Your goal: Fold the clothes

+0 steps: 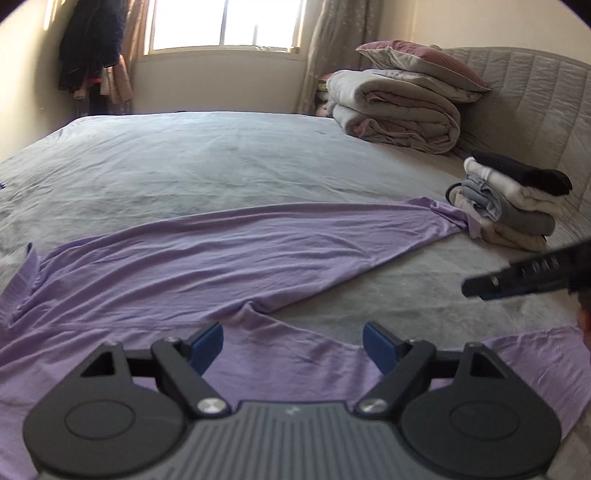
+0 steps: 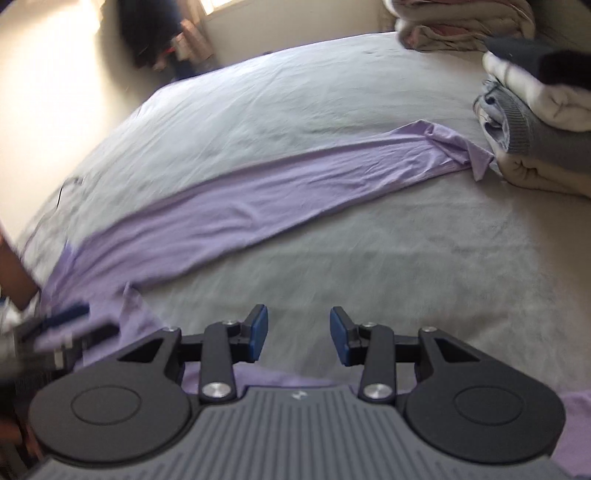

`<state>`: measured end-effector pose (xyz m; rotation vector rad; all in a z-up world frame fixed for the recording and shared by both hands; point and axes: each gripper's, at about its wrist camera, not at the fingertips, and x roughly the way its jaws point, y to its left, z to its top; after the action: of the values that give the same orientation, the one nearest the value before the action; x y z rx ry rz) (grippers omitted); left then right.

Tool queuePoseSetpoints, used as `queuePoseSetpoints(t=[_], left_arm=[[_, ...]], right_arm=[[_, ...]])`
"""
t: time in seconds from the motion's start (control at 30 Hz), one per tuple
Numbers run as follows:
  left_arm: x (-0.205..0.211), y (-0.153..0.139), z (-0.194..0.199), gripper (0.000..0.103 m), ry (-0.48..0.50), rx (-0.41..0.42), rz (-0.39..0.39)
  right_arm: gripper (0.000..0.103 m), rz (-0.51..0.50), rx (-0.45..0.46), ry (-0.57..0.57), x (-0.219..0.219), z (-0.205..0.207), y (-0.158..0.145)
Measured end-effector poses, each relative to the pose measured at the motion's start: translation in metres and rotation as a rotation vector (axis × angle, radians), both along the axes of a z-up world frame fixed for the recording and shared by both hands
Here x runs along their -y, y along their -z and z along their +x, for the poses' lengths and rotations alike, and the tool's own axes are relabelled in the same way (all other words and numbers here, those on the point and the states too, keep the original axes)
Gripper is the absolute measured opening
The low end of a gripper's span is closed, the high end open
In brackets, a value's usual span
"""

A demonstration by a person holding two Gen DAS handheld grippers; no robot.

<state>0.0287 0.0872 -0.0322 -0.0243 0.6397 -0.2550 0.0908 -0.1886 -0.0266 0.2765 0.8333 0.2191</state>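
Note:
A lilac long-sleeved garment lies spread on the grey bed, one long sleeve reaching toward the stack of folded clothes. My left gripper hovers over the garment's near part, open, with nothing between its blue pads. In the right wrist view my right gripper is open over the grey sheet just past the garment's near edge, its jaws empty. The right gripper shows as a dark shape at the right of the left wrist view. The left gripper is a blur at the lower left.
A stack of folded clothes sits at the right by the padded headboard. A rolled duvet with a pillow lies behind it. A window and hanging clothes are beyond the bed's far edge.

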Motion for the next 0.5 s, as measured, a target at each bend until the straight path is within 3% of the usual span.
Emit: queuePoseSetpoints(t=[0.17,0.3,0.5], left_arm=[[0.012,0.007,0.009,0.084,0.065,-0.022,0.007],[0.008,-0.002,0.011,0.084,0.104,-0.021,0.009],[0.014,-0.027,0.053,0.083,0.093,-0.047,-0.023]], right_arm=[[0.041,0.070,0.029,0.183,0.023,0.045,0.012],[0.041,0.058,0.078,0.318,0.041,0.075,0.018],[0.041,0.067,0.189,0.391,0.068,0.095,0.018]])
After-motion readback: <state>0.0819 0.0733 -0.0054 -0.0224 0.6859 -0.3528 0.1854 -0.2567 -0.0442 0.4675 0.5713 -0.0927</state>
